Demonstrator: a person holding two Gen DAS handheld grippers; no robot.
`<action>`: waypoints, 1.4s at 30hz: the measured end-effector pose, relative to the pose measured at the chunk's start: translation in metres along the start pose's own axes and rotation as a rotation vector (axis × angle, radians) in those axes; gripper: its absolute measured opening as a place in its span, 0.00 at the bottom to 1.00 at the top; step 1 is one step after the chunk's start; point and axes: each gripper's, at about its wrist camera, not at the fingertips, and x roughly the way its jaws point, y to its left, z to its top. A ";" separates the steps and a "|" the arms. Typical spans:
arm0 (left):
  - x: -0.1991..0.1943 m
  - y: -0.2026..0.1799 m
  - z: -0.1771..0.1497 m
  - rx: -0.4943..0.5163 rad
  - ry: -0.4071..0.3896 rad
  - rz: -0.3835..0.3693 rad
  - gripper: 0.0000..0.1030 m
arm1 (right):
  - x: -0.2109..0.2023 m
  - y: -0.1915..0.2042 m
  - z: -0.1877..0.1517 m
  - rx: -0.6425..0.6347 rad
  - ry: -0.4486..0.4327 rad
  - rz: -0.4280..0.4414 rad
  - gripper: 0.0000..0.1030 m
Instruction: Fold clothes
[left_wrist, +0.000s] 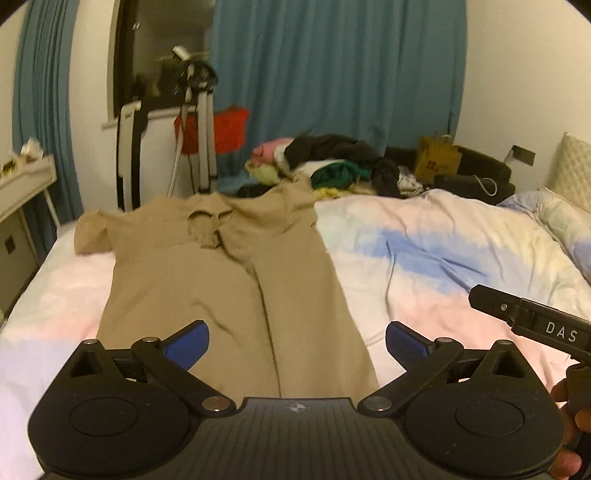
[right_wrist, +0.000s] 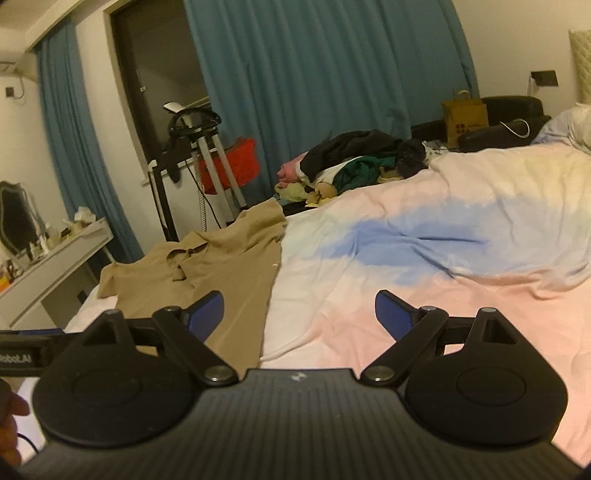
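A tan collared garment (left_wrist: 207, 273) lies spread lengthwise on the bed, collar toward the far side, with a long crease down its middle. My left gripper (left_wrist: 297, 343) hovers above its near end, blue pads wide apart and nothing between them. In the right wrist view the same tan garment (right_wrist: 221, 266) lies to the left. My right gripper (right_wrist: 299, 314) is open over the pastel duvet (right_wrist: 424, 258) just right of the garment's edge, empty. The right gripper's body (left_wrist: 532, 321) shows at the right of the left wrist view.
A heap of mixed clothes (left_wrist: 332, 166) sits at the bed's far side before blue curtains (left_wrist: 332, 74). A brown paper bag (left_wrist: 437, 158) and a dark bag (left_wrist: 472, 173) stand at the far right. A tripod stand (left_wrist: 199, 122) and white shelf (left_wrist: 26, 184) are left.
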 end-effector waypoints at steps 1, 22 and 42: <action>-0.001 0.001 -0.003 0.004 -0.010 0.003 1.00 | 0.000 0.000 -0.001 0.003 0.000 -0.002 0.87; -0.064 0.125 -0.016 -0.248 -0.117 0.090 1.00 | 0.169 0.137 0.031 -0.329 0.272 0.265 0.87; 0.006 0.223 -0.061 -0.461 0.015 0.147 1.00 | 0.414 0.408 -0.052 -0.729 0.247 0.502 0.25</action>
